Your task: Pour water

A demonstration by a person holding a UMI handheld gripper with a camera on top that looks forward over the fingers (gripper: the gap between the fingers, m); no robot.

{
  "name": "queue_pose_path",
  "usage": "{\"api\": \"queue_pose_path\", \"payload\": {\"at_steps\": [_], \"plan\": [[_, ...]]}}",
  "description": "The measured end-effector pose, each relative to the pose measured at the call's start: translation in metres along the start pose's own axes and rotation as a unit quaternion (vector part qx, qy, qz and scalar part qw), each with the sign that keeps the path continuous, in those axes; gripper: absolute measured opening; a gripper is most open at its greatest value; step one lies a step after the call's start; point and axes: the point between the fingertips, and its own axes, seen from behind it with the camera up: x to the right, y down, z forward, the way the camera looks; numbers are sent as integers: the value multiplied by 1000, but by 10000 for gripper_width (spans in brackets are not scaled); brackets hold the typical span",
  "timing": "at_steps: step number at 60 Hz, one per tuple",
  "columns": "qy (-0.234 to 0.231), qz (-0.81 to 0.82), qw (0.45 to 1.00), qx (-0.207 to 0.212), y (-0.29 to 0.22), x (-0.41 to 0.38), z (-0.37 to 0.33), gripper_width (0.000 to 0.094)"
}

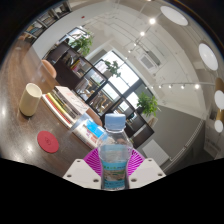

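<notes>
2 pink-padded fingers of the gripper (115,172) clamp a clear plastic water bottle (115,150) at its labelled middle, blue cap on, held tilted above the wooden table (20,135). The thin wall likely flexes and slips, so a mid-body hold seems soundest. Beyond lie a red coaster (49,138) and a pale cup (31,98).

Dark table (22,135) carries cup (31,98) and red coaster (50,138).
</notes>
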Motion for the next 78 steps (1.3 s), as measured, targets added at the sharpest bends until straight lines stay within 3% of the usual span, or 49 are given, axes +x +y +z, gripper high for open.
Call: {"api": "queue_pose_path", "payload": {"at_steps": [11, 26, 44, 54, 66, 78], "plan": [[12, -204, 978, 37, -93, -72, 35, 264], [41, -443, 891, 91, -157, -135, 62, 265], [86, -651, 741, 142, -185, -181, 77, 263], [89, -687, 704, 159, -187, -197, 78, 264], [90, -633, 753, 158, -194, -187, 76, 264], [67, -377, 915, 125, -207, -130, 72, 265]]}}
